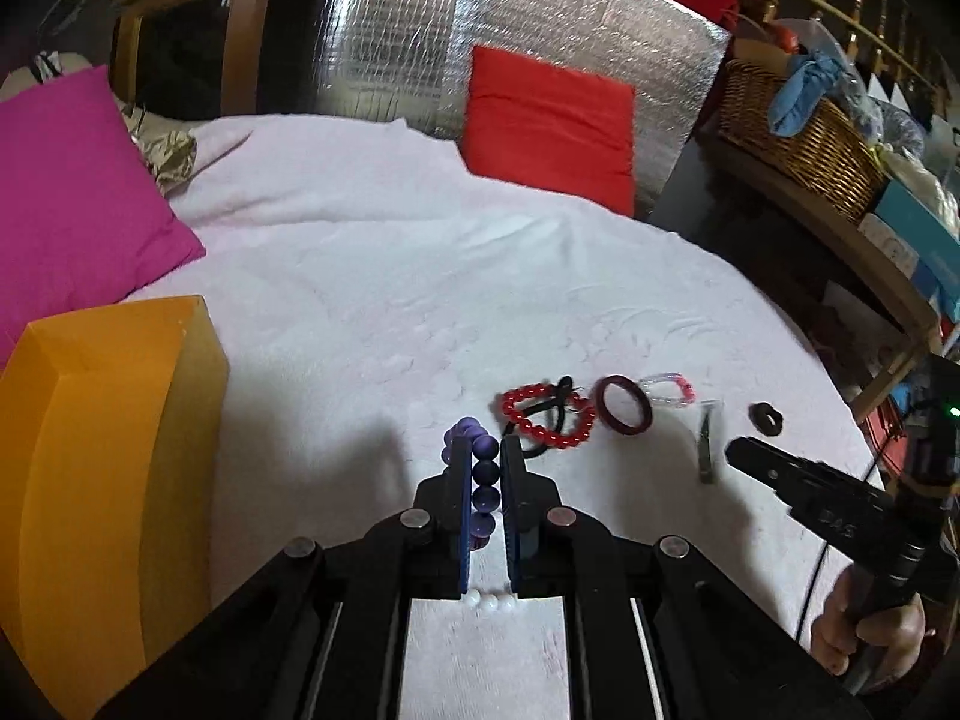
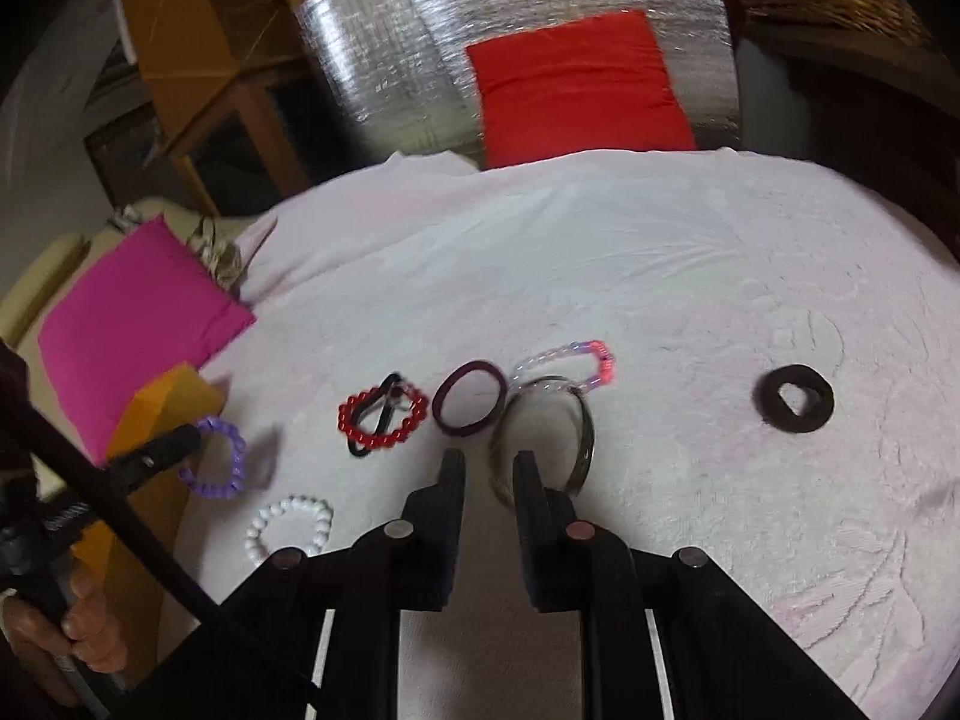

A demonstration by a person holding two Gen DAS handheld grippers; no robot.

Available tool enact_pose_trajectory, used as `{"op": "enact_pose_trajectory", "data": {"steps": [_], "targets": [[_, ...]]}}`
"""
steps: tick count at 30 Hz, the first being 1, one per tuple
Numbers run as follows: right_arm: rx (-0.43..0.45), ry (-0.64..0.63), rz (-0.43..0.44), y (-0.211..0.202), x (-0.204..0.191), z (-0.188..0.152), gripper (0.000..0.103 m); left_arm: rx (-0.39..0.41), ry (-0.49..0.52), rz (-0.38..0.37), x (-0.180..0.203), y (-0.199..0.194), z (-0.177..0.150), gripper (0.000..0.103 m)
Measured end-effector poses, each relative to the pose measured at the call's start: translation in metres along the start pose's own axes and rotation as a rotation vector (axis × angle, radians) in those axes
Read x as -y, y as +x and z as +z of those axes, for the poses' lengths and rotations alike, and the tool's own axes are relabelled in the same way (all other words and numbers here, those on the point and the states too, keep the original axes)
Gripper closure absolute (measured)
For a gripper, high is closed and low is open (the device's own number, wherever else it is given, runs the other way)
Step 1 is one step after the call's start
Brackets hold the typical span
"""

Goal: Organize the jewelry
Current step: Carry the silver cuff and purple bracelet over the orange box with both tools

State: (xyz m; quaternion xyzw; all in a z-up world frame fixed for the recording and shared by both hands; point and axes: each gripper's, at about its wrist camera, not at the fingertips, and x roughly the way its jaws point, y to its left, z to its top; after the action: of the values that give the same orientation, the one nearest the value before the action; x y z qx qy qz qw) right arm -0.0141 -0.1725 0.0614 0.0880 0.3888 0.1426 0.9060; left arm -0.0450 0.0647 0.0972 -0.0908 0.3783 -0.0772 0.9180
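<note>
Left wrist view: at lower centre, the left gripper (image 1: 485,450) is pinching the purple bracelet (image 1: 483,480) between its jaws. Right gripper (image 2: 489,462) jaws are spread above the bed (image 2: 660,252), beside the metal bangle (image 2: 585,438).

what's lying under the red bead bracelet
A black elastic loop crosses beneath the red bead bracelet, its ends sticking out at both sides. Below both is the white cloth; anything under it is hidden.

A lived-in home, likely a bedroom or sitting room: a pink blanket (image 1: 372,252) spreads over a soft surface, with a magenta cushion (image 1: 72,204) at 9 o'clock, a red cushion (image 1: 549,132) at 12, a cluttered wicker basket (image 1: 798,138) at 2, and wooden furniture (image 1: 198,18) at 11.
</note>
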Motion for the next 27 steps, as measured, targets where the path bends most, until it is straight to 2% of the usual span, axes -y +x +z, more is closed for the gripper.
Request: {"op": "enact_pose_trajectory", "data": {"steps": [5, 10, 11, 12, 13, 14, 16, 20, 22, 23, 24, 25, 27], "targets": [[0.031, -0.002, -0.024, -0.005, 0.009, 0.001, 0.085, -0.013, 0.013, -0.003, 0.0, -0.003, -0.006, 0.094], [-0.019, 0.062, -0.006, 0.001, 0.026, 0.001, 0.084, -0.012, 0.006, -0.005, 0.0, -0.002, -0.006, 0.094], [-0.03, 0.075, 0.004, 0.003, 0.027, 0.001, 0.077, -0.015, 0.006, -0.005, 0.0, -0.001, -0.006, 0.094], [-0.045, 0.084, 0.007, 0.007, 0.026, 0.0, 0.053, -0.016, 0.007, -0.004, 0.001, 0.0, -0.006, 0.094], [-0.059, 0.09, 0.001, 0.011, 0.024, 0.0, 0.034, -0.016, 0.009, -0.002, 0.002, 0.0, -0.005, 0.094], [-0.069, 0.094, -0.002, 0.015, 0.021, 0.0, 0.008, -0.016, 0.011, -0.001, 0.002, 0.0, -0.005, 0.094], [-0.034, 0.072, 0.021, 0.016, 0.013, -0.001, 0.007, -0.019, 0.008, -0.004, 0.002, 0.001, -0.005, 0.094], [-0.079, -0.03, -0.049, 0.041, -0.009, -0.003, 0.007, -0.024, 0.014, -0.008, 0.004, 0.002, -0.006, 0.094], [-0.106, -0.069, -0.096, 0.057, -0.016, -0.008, 0.011, -0.026, 0.018, -0.012, 0.006, 0.001, -0.007, 0.094], [-0.109, -0.1, -0.138, 0.064, -0.02, -0.011, 0.019, -0.023, 0.022, -0.014, 0.007, 0.0, -0.007, 0.094], [-0.088, -0.135, -0.186, 0.065, -0.025, -0.013, 0.034, -0.021, 0.024, -0.017, 0.008, -0.002, -0.008, 0.094], [-0.073, -0.172, -0.227, 0.066, -0.03, -0.014, 0.04, -0.019, 0.024, -0.02, 0.008, -0.004, -0.008, 0.094], [-0.066, -0.166, -0.229, 0.064, -0.031, -0.012, 0.04, -0.012, 0.024, -0.026, 0.009, -0.01, -0.01, 0.094]]}}
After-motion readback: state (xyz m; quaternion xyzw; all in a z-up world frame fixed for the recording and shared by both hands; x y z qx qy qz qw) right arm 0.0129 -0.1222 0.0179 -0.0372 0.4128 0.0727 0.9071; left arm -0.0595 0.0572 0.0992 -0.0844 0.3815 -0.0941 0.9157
